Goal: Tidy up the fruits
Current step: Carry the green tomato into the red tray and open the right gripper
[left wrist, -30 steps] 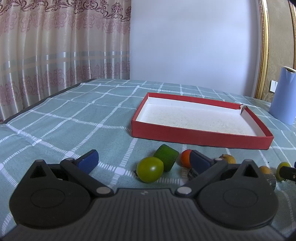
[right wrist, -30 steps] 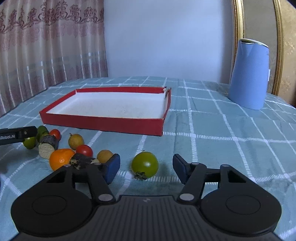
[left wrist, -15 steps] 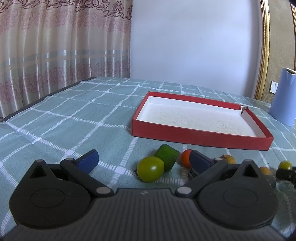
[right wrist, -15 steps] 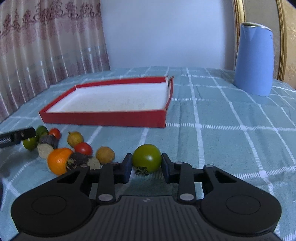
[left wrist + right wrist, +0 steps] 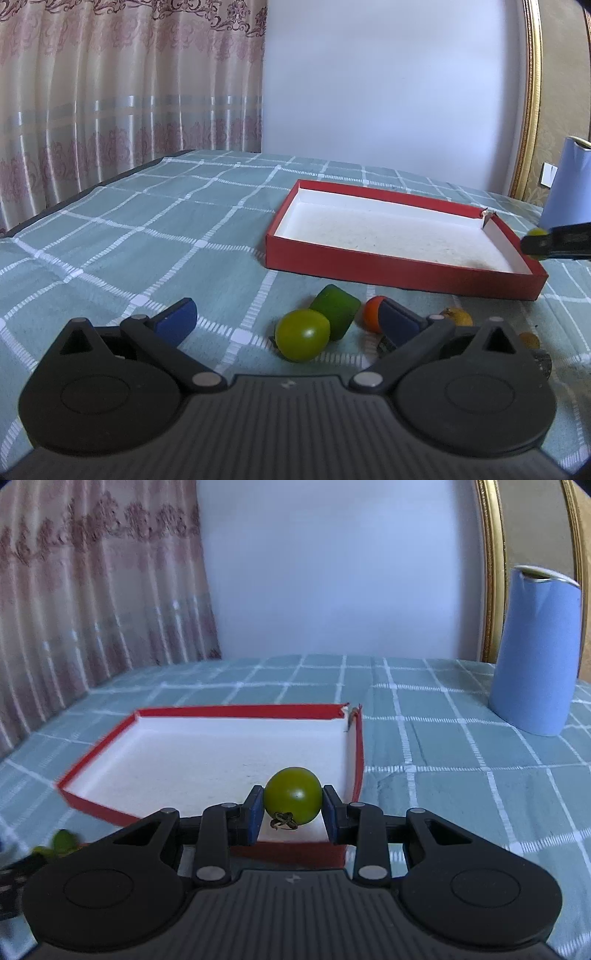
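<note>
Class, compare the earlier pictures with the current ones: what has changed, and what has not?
The right tongs closed on a green tomato, lifted it off the cloth and carried it over the red tray. The left tongs stayed open and still; the other fruit stayed put.

Soft daylight glows through the curtain (image 5: 110, 110) on the left, bright and even. Shadows are faint. Fisheye bending curves the edges. The right wrist view smears at its left side.

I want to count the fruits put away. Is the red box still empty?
Empty. The shallow red cardboard box shows only its bare white floor; the small green tomato sits pinched in the right gripper, not yet dropped.
</note>
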